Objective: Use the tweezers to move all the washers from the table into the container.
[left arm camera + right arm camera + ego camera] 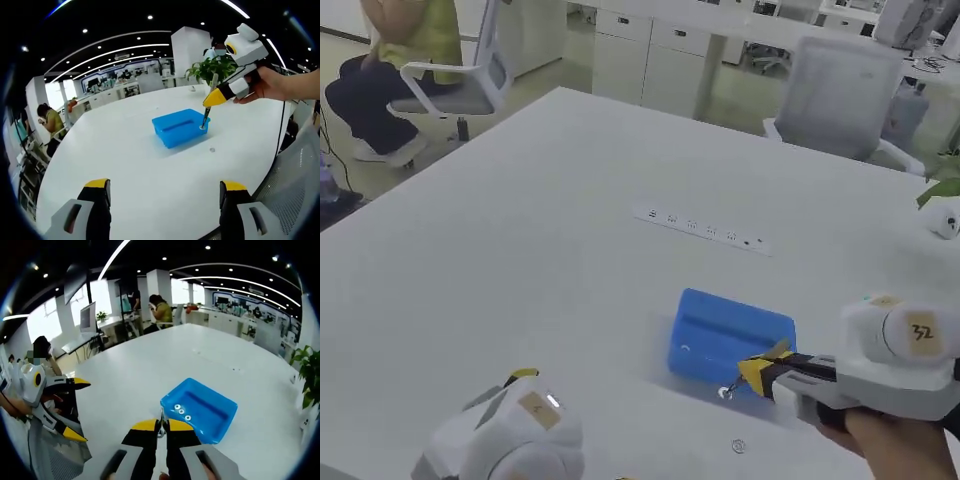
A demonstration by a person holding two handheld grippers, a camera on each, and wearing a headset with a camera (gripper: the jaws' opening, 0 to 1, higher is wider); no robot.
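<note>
While right gripper clamps thin metal tweezers pinching small silver washer at near rim of blue rectangular plastic container | carry tip further over inside before releasing | second washer on white table, nearer | left gripper jaws wide apart

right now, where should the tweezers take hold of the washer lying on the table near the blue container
Take the washer by its rim, coming straight down from above: one tip of the tweezers through the hole, the other outside. It lies flat on the table, so its edge likely offers little to pinch from the side.
</note>
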